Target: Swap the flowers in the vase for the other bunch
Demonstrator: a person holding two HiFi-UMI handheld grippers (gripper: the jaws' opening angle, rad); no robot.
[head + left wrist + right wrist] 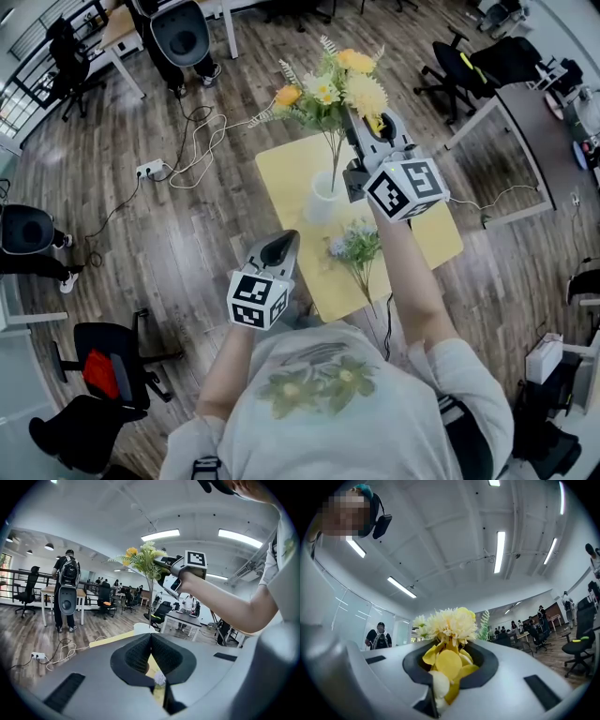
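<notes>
Clamping the yellow bunch (pixel 451 623) by its blooms, the right gripper (pixel 373 127) held it up, the stem (pixel 333 159) running down from below its jaws into the vase (pixel 323 199). That grip was the risk — petals could tear or slip, and a pull off the straight could drag the stem against the rim and tip the vase. The left gripper (pixel 151 644), jaws together and empty, hung well short of the vase, too far to steady it. The other bunch (pixel 354 246) lay on the table (pixel 286 169) between the grippers.
</notes>
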